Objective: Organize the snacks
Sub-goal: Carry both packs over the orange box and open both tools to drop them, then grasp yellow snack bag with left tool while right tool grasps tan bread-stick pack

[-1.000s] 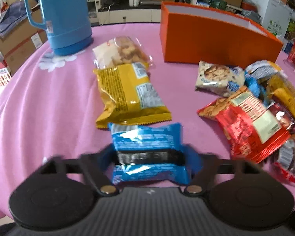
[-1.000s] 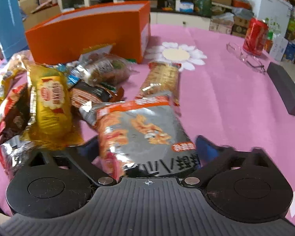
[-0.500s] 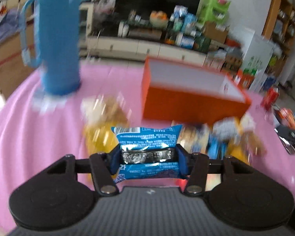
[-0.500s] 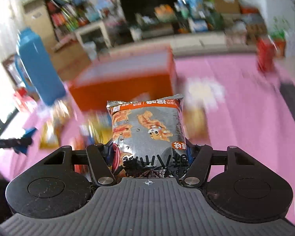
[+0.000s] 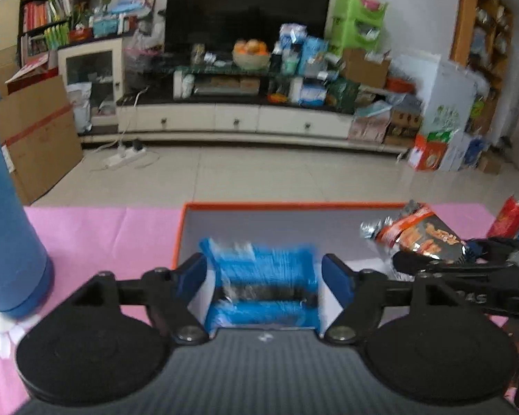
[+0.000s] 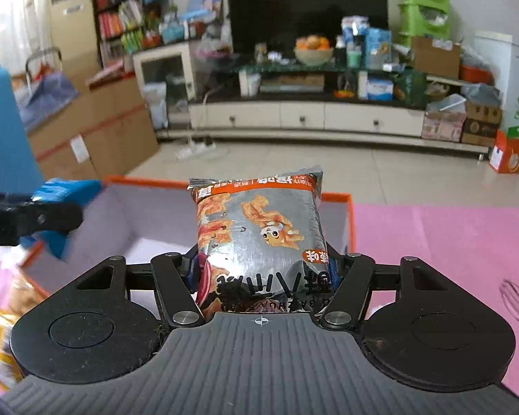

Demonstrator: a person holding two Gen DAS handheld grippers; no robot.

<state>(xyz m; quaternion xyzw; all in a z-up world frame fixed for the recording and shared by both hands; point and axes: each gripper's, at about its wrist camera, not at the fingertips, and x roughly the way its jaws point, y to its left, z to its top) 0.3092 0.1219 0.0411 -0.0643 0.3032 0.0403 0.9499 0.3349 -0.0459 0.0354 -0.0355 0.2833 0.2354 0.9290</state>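
Note:
An orange box [image 5: 294, 205] with a pale grey inside stands open on the pink table; it also shows in the right wrist view [image 6: 349, 214]. My left gripper [image 5: 264, 273] is over the box with its jaws spread, and a blurred blue snack packet [image 5: 263, 287] sits loose between them with a gap on each side. My right gripper [image 6: 261, 268] is shut on a silver and orange snack bag [image 6: 259, 231] and holds it above the box. That bag also shows in the left wrist view [image 5: 418, 235], and the blue packet in the right wrist view [image 6: 62, 190].
A tall blue thermos [image 5: 3, 207] stands on the table left of the box. A red can [image 5: 508, 212] and glasses [image 6: 517, 301] are on the right. Yellow snack packets [image 6: 0, 339] lie in front of the box at the left.
Both grippers have lifted off the table and moved forward over the orange box. My left gripper has opened and let go of the blue packet. The right still holds its bag.

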